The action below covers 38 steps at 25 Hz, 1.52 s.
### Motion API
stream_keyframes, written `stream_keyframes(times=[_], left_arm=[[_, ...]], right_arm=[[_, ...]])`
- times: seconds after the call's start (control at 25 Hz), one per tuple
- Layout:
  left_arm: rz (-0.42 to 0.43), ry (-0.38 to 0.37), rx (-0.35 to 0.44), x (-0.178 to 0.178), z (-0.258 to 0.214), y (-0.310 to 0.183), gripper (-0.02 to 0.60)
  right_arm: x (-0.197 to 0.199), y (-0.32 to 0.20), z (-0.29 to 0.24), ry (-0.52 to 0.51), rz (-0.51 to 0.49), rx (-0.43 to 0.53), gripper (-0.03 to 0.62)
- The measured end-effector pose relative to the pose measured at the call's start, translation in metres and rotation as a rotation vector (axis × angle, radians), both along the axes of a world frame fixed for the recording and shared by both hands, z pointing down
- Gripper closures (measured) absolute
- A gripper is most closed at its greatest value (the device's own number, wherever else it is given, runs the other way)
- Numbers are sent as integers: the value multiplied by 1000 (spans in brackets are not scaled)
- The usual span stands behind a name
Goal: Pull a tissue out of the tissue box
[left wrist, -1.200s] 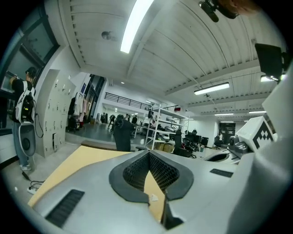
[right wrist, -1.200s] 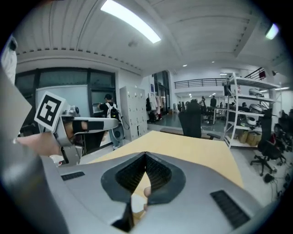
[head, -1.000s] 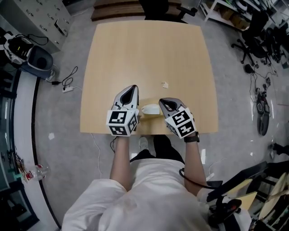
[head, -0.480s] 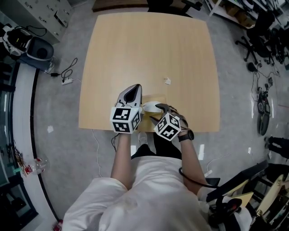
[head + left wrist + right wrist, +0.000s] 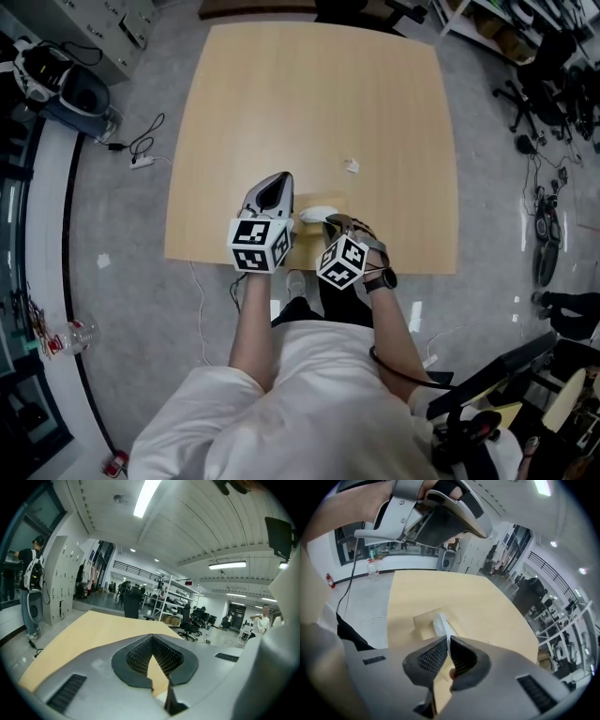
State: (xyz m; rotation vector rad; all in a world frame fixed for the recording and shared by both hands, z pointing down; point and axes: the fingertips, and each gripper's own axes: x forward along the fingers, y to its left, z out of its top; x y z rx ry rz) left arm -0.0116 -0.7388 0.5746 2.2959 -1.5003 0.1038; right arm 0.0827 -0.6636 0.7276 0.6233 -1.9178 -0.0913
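Left gripper point(image 5: 277, 183) sits just left of the tissue box point(image 5: 423, 621), jaws shut empty, barely moved. The tissue point(image 5: 441, 624) stands up out of the box's slot, not yet drawn out. Right gripper point(image 5: 448, 642) has dropped and tipped down over the box since a second ago, jaws closing with the tissue's tip between the pads point(image 5: 432, 657), so the grab looks nearly made; pull comes next.
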Motion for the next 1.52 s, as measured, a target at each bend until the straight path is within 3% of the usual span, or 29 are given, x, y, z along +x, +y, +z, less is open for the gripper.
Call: stream_keyframes(times=[0.24, 0.44, 0.68, 0.92, 1.04, 1.32, 1.52], left_arm=[[12, 4, 36, 11, -21, -5, 592], [16, -3, 89, 12, -46, -17, 592], [5, -6, 181, 2, -98, -25, 592], [-25, 2, 301, -1, -156, -28, 592], [-41, 2, 348, 2, -178, -24, 592], [-63, 1, 435, 5, -210, -14, 592], [-70, -7, 457, 6, -218, -11, 592]], right_arm=[[9, -16, -33, -82, 51, 38, 591], [11, -45, -79, -239, 121, 96, 591], [9, -81, -171, -497, 214, 212, 591], [17, -107, -275, -862, 342, 321, 591], [27, -112, -315, -996, 401, 376, 591], [35, -111, -366, -1052, 434, 515, 591], [33, -111, -373, -1050, 427, 542, 592]])
